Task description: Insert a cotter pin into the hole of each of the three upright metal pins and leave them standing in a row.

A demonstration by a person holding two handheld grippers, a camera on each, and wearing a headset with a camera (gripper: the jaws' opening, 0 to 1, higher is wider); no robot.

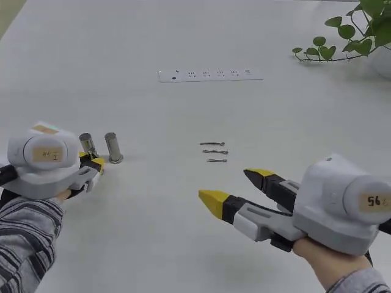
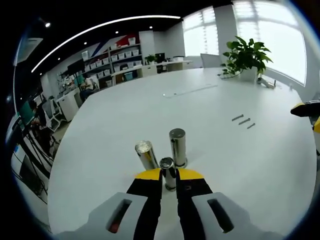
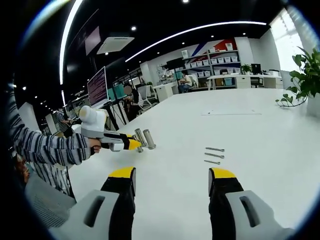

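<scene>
I am clenching the fingers (image 2: 147, 186) of the left gripper (image 2: 170, 176) around the nearest metal pin (image 2: 167, 165), apparently steadying it upright to take its fastener. The other two pins (image 2: 177, 145) are standing just beyond it, toward twelve o'clock. I am aiming the right gripper (image 1: 232, 186), fingers spread wide and empty, at the three cotter pins (image 1: 214, 152) lying side by side at its twelve o'clock on the table (image 1: 177, 238), likely to collect one.
</scene>
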